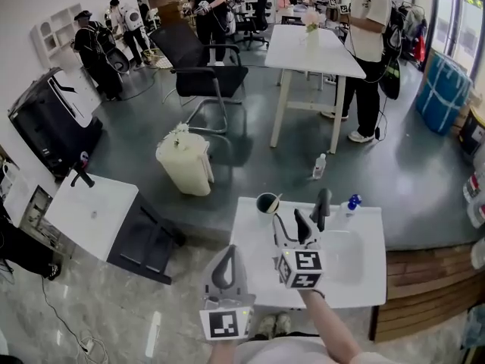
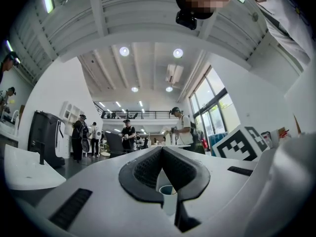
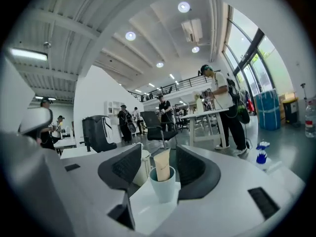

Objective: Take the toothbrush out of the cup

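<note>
A pale teal cup (image 1: 266,202) stands near the far left corner of the white table (image 1: 356,283). A cream, flat, tube-like thing (image 3: 162,164) sticks up out of the cup (image 3: 163,182); I cannot make out a toothbrush shape. My right gripper (image 1: 301,209) hovers over the table just right of the cup. It is open (image 3: 159,157), with the cup ahead between its jaws and the pads clear of it. My left gripper (image 1: 229,255) hangs off the table's near left edge, its pads together (image 2: 161,151). The cup (image 2: 168,197) shows small below them.
A blue-and-white spray bottle (image 1: 351,203) stands at the table's far edge, right of my right gripper. On the floor beyond are a white bin (image 1: 186,164), a small bottle (image 1: 320,165), a black office chair (image 1: 201,67) and a second white table (image 1: 311,48). People stand around.
</note>
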`<state>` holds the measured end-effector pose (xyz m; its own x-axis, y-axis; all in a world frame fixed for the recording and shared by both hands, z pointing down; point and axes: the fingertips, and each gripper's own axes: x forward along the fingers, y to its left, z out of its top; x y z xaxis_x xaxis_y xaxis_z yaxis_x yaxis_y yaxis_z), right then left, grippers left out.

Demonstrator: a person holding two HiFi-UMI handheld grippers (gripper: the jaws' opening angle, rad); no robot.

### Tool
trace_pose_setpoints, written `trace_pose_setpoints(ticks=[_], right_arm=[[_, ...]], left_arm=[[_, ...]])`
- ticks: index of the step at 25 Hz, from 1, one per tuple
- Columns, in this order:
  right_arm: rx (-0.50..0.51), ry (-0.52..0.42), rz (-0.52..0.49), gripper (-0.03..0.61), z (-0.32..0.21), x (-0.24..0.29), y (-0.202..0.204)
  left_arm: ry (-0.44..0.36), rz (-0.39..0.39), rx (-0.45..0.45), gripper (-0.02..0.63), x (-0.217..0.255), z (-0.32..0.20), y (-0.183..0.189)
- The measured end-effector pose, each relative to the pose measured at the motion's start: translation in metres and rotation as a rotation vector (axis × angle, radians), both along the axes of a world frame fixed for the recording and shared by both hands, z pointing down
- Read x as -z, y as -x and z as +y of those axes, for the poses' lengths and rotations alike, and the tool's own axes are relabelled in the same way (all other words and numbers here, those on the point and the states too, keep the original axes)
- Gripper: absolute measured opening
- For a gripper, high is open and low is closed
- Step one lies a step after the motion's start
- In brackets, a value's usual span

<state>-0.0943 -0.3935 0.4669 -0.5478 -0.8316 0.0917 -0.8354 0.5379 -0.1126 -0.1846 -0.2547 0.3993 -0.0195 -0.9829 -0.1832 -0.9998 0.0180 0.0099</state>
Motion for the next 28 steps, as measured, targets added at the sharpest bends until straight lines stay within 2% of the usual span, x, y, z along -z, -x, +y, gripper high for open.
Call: trace_pose_setpoints(ticks=[6, 13, 18, 20, 23, 28], right_arm=[[-0.063, 0.119, -0.042, 0.184, -0.023, -0.038, 0.019], [-0.152, 0.240, -0.070, 0.183, -0.051, -0.077, 0.045], [-0.221, 0.277, -0.073, 0.153, -0.071, -0.091, 0.043], [-0.236, 0.287, -0.070, 0.120, -0.075, -0.096, 0.042], [-0.248, 0.275, -0.043, 0.072, -0.079, -0.099, 0.041], [-0.254, 0.262, -0.018, 0.048, -0.081, -0.102, 0.040]], left_arm=[[0.049, 0.006, 0.051, 0.017, -0.015, 0.014, 0.011], [0.097, 0.005, 0.149, 0.017, -0.031, 0.032, 0.040], [0.145, 0.001, 0.210, 0.017, -0.048, 0.046, 0.053], [0.161, 0.006, 0.230, 0.017, -0.053, 0.051, 0.058], [0.162, 0.005, 0.255, 0.017, -0.055, 0.054, 0.064], [0.157, 0.010, 0.275, 0.017, -0.055, 0.055, 0.069]])
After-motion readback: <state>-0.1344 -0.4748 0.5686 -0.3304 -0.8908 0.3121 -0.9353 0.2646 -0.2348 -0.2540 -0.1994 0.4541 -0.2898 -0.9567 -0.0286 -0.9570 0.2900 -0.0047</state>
